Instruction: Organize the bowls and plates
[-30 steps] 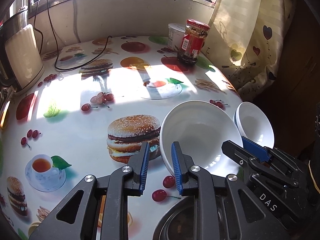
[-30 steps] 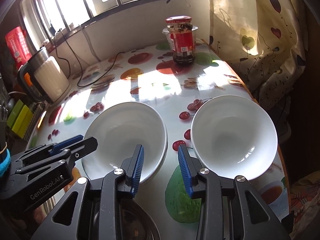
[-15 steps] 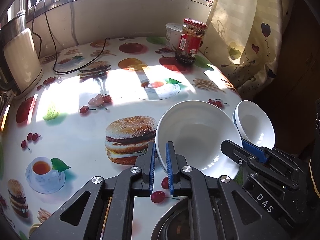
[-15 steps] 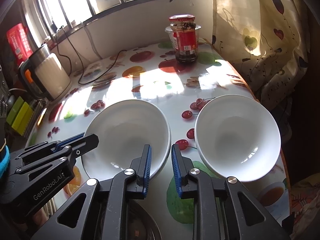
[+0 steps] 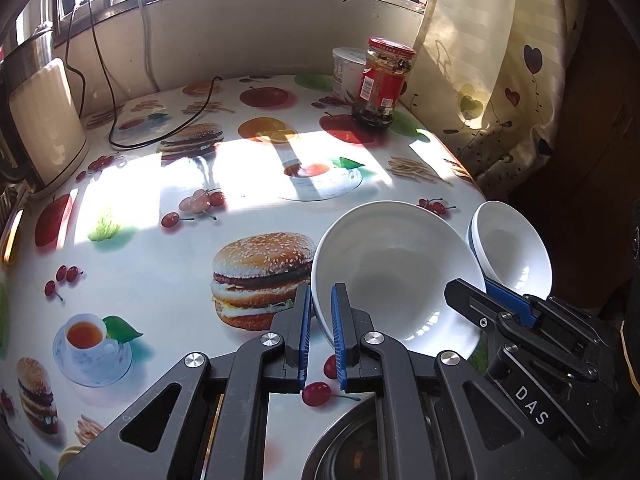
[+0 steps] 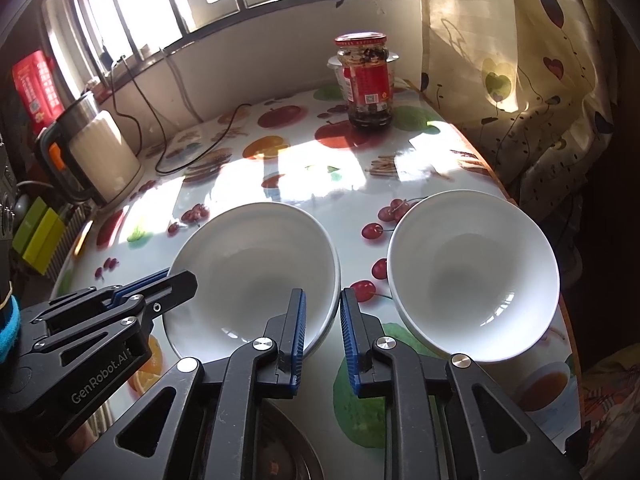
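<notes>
Lettering "GenRobot.AI" on left gripper [image 6: 182,286]

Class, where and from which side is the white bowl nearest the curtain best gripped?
Pinch the near rim of the white bowl, one finger inside, one outside, coming down from the near side: it stands upright, open and empty, probably too wide to span.

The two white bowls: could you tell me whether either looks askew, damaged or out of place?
No spill or damage shows. The right bowl sits close to the table edge; the left bowl, clamped by the left gripper and right gripper, shows a doubled rim, perhaps nested.
</notes>
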Demonstrator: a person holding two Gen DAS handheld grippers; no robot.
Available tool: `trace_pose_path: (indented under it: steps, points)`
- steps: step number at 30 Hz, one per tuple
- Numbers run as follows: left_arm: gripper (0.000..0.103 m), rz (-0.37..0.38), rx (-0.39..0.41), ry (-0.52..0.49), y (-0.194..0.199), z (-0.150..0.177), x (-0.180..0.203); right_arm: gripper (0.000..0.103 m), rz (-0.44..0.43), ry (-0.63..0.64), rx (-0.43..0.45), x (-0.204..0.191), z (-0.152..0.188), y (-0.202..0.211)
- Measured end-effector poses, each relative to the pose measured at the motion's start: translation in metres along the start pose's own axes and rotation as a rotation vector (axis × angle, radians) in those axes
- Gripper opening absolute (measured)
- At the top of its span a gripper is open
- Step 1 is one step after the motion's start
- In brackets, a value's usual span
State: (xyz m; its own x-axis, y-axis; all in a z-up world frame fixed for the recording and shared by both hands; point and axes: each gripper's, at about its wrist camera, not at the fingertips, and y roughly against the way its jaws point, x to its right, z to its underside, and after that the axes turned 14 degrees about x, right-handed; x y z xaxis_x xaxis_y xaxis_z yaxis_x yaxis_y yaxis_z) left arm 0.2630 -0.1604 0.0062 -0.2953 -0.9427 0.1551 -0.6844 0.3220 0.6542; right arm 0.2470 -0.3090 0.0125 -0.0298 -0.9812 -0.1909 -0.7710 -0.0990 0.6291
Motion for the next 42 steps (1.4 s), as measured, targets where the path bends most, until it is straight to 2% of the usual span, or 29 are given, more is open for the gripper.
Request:
trace_pose_path:
  steps: [26, 42]
  points:
    - [0.010, -0.004, 0.027, 0.000, 0.011, -0.004, -0.001, 0.014, 0.001, -0.014, 0.027, 0.001, -0.005, 0.010]
    - [0.010, 0.006, 0.081, -0.019, 0.046, -0.007, 0.009, 0.014, 0.000, -0.014, 0.081, -0.007, -0.004, 0.046]
